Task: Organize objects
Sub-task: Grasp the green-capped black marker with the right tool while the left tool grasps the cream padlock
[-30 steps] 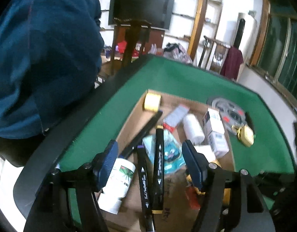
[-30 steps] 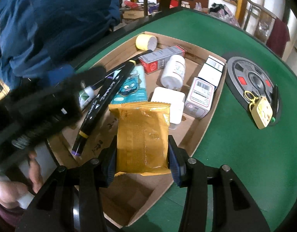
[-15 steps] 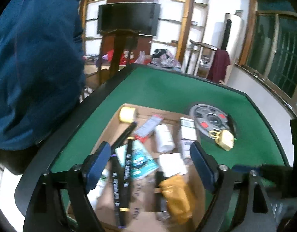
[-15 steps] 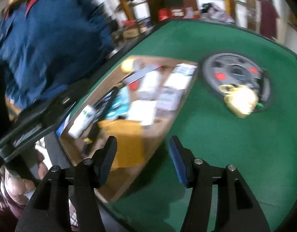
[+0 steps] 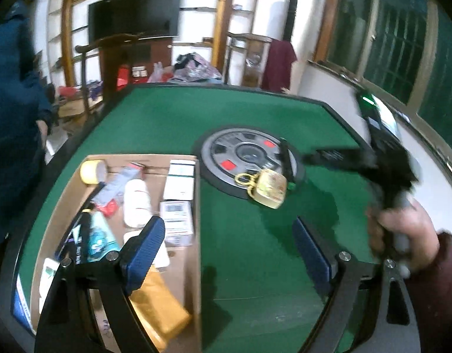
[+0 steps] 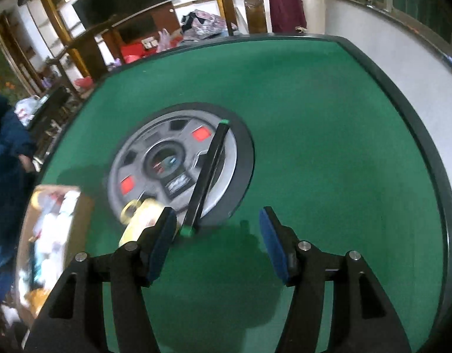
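A cardboard box (image 5: 196, 235) on the green table holds markers, a white bottle (image 5: 136, 203), small cartons, a tape roll (image 5: 92, 170) and an orange packet (image 5: 158, 306). My left gripper (image 5: 226, 245) is open and empty, straddling the box's right wall. To its right, a small yellow case (image 5: 268, 188) with gold loops and a black marker with green ends (image 6: 207, 176) rest on a round grey disc (image 6: 155, 161). My right gripper (image 6: 217, 232) is open and empty above the felt, with the marker's near end close to its left finger (image 6: 162, 236).
A person in a dark blue top (image 5: 11, 135) stands left of the table. A hand (image 5: 402, 229) holds the right gripper at the right in the left wrist view. Bare green felt (image 6: 329, 147) spreads right of the disc to the table's black rim (image 6: 426, 135).
The right gripper let go of the orange packet, which now lies in the box, and swung right over the disc. The left gripper opened wider and moved right, off the markers.
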